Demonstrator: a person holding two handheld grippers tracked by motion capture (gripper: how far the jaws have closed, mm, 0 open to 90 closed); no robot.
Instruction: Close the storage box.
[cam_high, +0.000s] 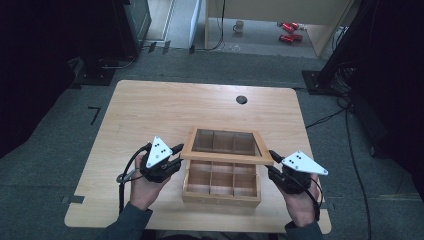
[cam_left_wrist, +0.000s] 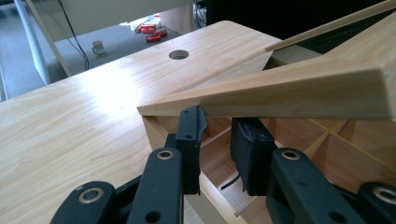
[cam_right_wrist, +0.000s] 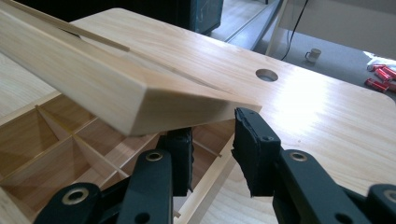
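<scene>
High view: left gripper (cam_high: 176, 151) and right gripper (cam_high: 271, 156) each clamp a front corner of the glass-paned wooden lid (cam_high: 226, 145), tilted open. Between them sits the light wooden compartment box (cam_high: 221, 196) on the desk (cam_high: 150, 107).

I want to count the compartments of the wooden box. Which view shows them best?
The high view: the wooden box shows six compartments in two rows under its raised lid. The left gripper view and the right gripper view show a few dividers, partly hidden by the lid.
</scene>
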